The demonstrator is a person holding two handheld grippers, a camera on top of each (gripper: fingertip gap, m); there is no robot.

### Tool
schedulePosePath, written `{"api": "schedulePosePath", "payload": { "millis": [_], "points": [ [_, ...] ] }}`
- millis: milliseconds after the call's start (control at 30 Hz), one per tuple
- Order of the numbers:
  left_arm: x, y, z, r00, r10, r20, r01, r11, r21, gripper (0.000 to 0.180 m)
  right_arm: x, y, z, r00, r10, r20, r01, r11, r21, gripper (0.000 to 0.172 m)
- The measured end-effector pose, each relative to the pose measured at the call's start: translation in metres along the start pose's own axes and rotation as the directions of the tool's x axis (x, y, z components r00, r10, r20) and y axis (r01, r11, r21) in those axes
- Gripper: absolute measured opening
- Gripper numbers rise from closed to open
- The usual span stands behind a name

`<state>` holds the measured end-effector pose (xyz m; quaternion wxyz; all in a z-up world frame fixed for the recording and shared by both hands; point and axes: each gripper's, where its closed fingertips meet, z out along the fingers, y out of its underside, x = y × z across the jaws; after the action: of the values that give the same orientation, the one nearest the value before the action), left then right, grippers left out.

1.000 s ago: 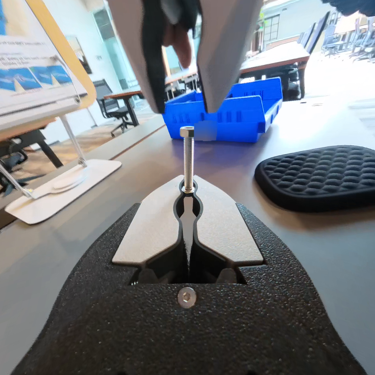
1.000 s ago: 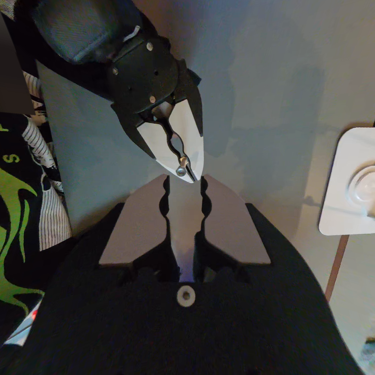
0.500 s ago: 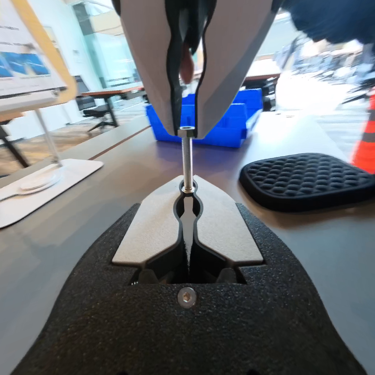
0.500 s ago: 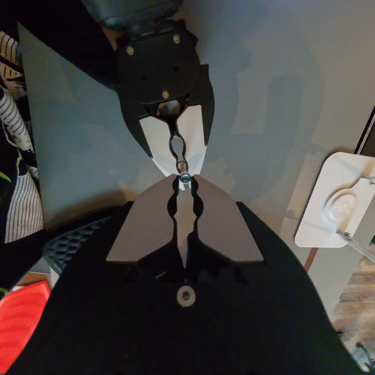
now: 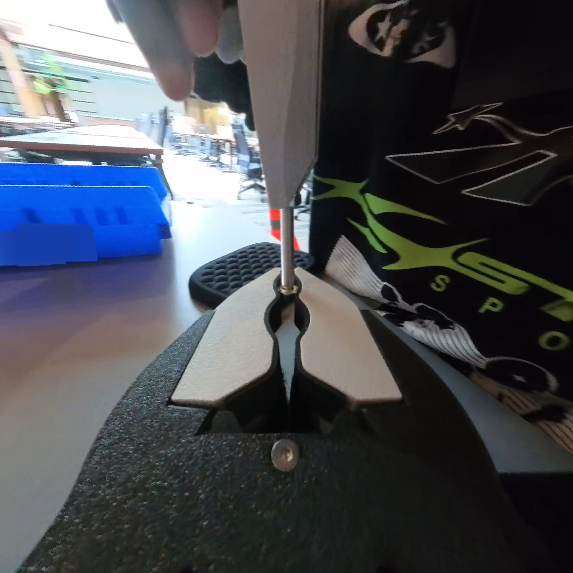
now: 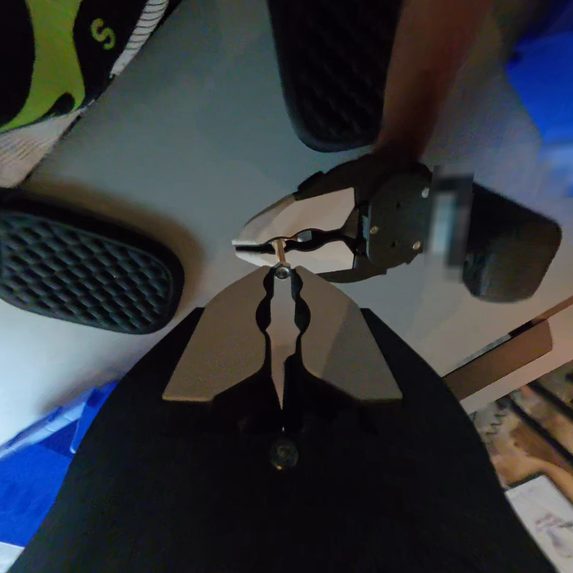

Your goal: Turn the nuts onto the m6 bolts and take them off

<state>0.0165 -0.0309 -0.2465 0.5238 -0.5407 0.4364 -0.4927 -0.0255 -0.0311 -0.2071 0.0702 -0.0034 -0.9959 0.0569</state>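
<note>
A long silver bolt (image 5: 286, 245) stands upright between my two grippers. My left gripper (image 5: 288, 276) is shut on its lower end, where a nut (image 5: 288, 290) sits in the notch between the pads. My right gripper (image 5: 280, 203) comes down from above and covers the bolt's head. In the right wrist view my right gripper (image 6: 282, 273) is shut on the bolt's head (image 6: 282, 273), one pad on each side. The left gripper (image 6: 245, 243) reaches in from the right there, and the bolt's shaft (image 6: 279, 252) runs into its notch.
The grey table (image 5: 77, 341) carries a blue bin (image 5: 77, 210) at the left and a black honeycomb pad (image 5: 245, 263) just behind the bolt. Two such pads (image 6: 77, 273) (image 6: 335, 77) show below the grippers. A person's dark printed shirt (image 5: 449, 217) is close on the right. The grippers' ends are close to 6 cm from one another.
My right gripper came down over the bolt and shut on its head. Since then both views have swung round, and the left gripper now lies at about a quarter turn to the right gripper.
</note>
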Motion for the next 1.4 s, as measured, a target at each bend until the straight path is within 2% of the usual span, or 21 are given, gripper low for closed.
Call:
{"api": "schedulePosePath", "payload": {
  "millis": [167,333,400,467,500,533,567,633,700,800,933,1133,1300,1400],
  "points": [
    [0.016,0.002,0.001,0.983,-0.033,-0.183,0.028,0.999,-0.027,0.002,-0.004,-0.006,0.001,0.986,-0.162,0.029,0.160,0.985,0.059,0.010],
    [0.031,0.002,-0.002,0.937,-0.079,-0.341,0.069,0.997,-0.044,0.003,-0.006,-0.015,0.001,0.952,-0.306,0.014,0.303,0.946,0.115,0.010],
    [0.031,0.003,-0.001,0.939,-0.071,-0.338,0.059,0.997,-0.047,0.003,-0.006,-0.016,0.002,0.952,-0.306,0.023,0.302,0.947,0.111,0.010],
    [0.025,0.000,0.000,0.963,-0.040,-0.267,0.039,0.999,-0.010,0.003,-0.002,-0.014,-0.001,0.977,-0.212,0.019,0.209,0.972,0.103,0.011],
    [0.018,-0.004,-0.001,0.978,-0.030,-0.206,0.034,0.999,0.019,0.003,0.002,-0.013,-0.004,0.991,-0.133,0.012,0.131,0.985,0.110,0.018],
    [0.009,-0.007,-0.001,0.993,-0.025,-0.116,0.030,0.998,0.049,0.003,0.004,-0.012,-0.008,0.999,-0.033,0.017,0.031,0.991,0.131,0.029],
    [-0.003,-0.011,-0.002,1.000,-0.014,-0.008,0.015,0.997,0.078,0.003,0.009,-0.009,-0.013,0.996,0.090,0.008,-0.090,0.985,0.149,0.032],
    [-0.022,-0.018,-0.009,0.978,0.011,0.209,-0.036,0.993,0.115,0.003,0.021,0.006,-0.020,0.941,0.336,-0.031,-0.328,0.932,0.153,0.033],
    [-0.035,-0.020,-0.016,0.925,0.041,0.378,-0.088,0.990,0.108,0.003,0.023,0.017,-0.024,0.854,0.520,-0.023,-0.508,0.843,0.179,0.034],
    [-0.045,-0.015,-0.022,0.836,0.102,0.539,-0.146,0.988,0.040,0.003,0.023,0.027,-0.026,0.720,0.694,-0.004,-0.680,0.706,0.196,0.033],
    [-0.050,-0.007,-0.020,0.780,0.159,0.606,-0.168,0.985,-0.042,0.003,0.017,0.028,-0.015,0.683,0.730,-0.017,-0.719,0.676,0.159,0.032],
    [-0.053,-0.005,-0.020,0.775,0.152,0.613,-0.154,0.987,-0.049,0.003,0.016,0.024,-0.003,0.706,0.706,-0.054,-0.698,0.707,0.118,0.019],
    [-0.051,-0.005,-0.020,0.786,0.137,0.603,-0.142,0.989,-0.039,0.003,0.015,0.021,-0.001,0.757,0.650,-0.063,-0.644,0.759,0.092,0.010],
    [-0.042,-0.005,-0.017,0.823,0.134,0.553,-0.140,0.990,-0.032,0.003,0.012,0.017,-0.001,0.823,0.566,-0.047,-0.562,0.823,0.081,0.010]
  ]
}}
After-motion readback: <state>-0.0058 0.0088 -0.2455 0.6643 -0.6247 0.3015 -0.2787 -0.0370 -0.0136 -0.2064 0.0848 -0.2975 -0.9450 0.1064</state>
